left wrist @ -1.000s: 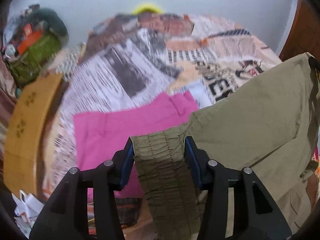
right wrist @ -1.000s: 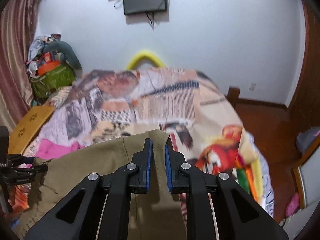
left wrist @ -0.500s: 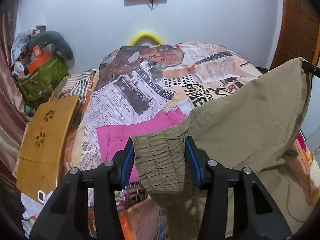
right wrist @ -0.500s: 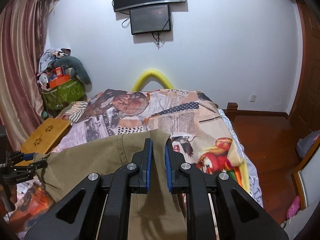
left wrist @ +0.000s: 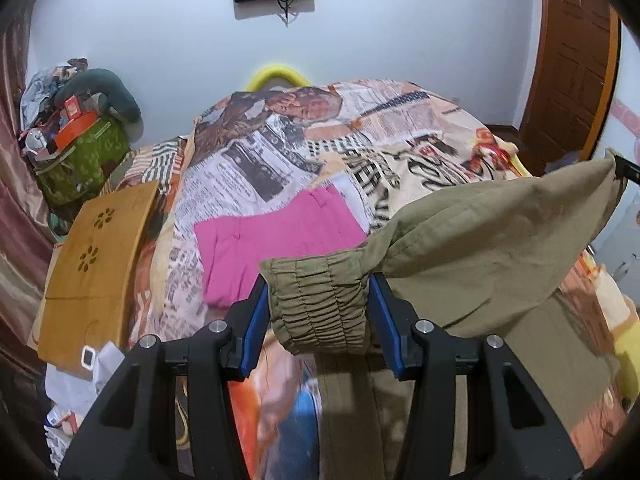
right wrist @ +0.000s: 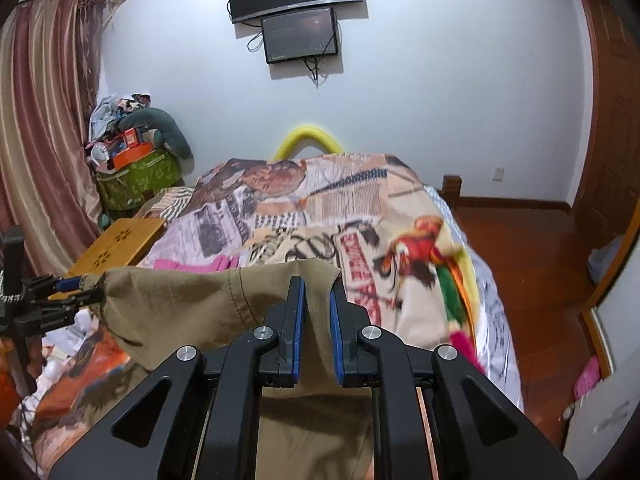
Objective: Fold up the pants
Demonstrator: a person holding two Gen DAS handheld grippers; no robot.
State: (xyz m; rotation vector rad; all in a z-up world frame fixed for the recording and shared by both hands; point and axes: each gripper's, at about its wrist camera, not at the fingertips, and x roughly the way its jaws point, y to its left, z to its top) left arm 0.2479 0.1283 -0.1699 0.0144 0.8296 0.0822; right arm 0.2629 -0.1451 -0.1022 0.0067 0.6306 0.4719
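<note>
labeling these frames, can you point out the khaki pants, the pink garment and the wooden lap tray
khaki pants (left wrist: 492, 236), left wrist view, on the raised fabric panel
pink garment (left wrist: 272, 244), left wrist view, on its flat middle
wooden lap tray (left wrist: 100, 264), left wrist view, on its bare top

Pants held up over the bed, between the two grippers

The pants (left wrist: 492, 232) hang above the near end of the bed (right wrist: 360, 208), one end in the left gripper (left wrist: 318, 308), the other in the right gripper (right wrist: 317, 312). Behind them, folded shorts (left wrist: 276, 244) lie on the bed. Left of the bed stands a wooden table (left wrist: 96, 264), behind it a full bag (right wrist: 136, 176). Two screens (right wrist: 298, 12) hang on the wall behind the bed; a door (left wrist: 568, 60) is at the right.
</note>
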